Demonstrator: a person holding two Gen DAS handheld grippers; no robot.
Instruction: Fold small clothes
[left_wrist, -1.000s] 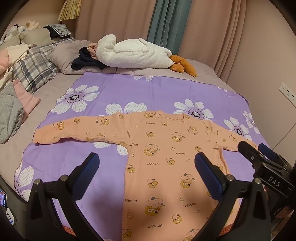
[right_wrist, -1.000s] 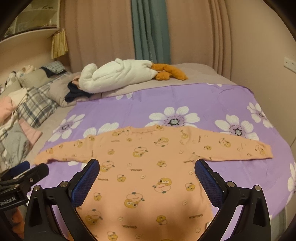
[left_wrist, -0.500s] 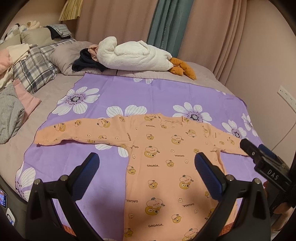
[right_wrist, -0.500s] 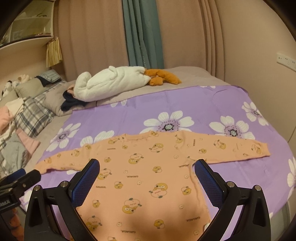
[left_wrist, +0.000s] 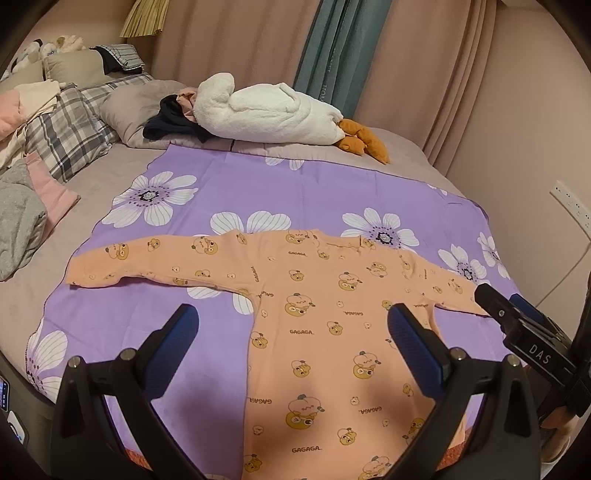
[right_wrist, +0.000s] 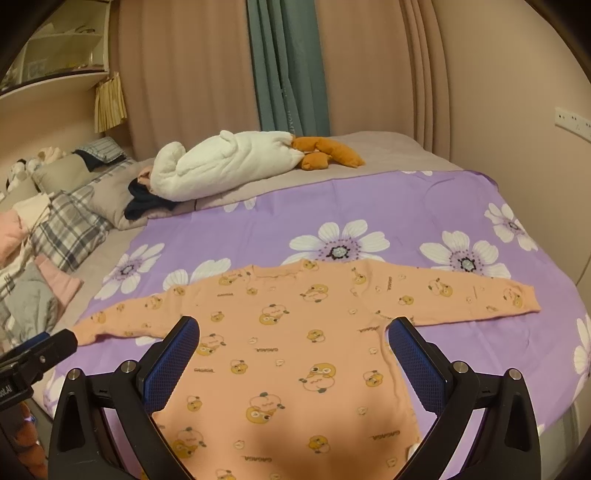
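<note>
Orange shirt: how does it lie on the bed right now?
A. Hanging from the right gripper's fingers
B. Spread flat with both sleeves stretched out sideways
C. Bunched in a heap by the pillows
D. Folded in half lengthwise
B: the orange shirt lies flat on the purple flowered sheet, both sleeves out, and neither gripper holds it.

Home bedroom: bed (left_wrist: 399, 147), pillows (left_wrist: 70, 133), curtains (left_wrist: 340, 55)

The left black plastic two-finger claw (left_wrist: 291, 332) carries blue cross-hatched rubber pads (left_wrist: 173, 345) on thick angular arms, each fixed with round silver screws (left_wrist: 127, 355). The right black claw (right_wrist: 293, 345) is built alike, with dimpled blue pads (right_wrist: 417, 360); its side bears white lettering "DAS" (left_wrist: 539, 359).
</note>
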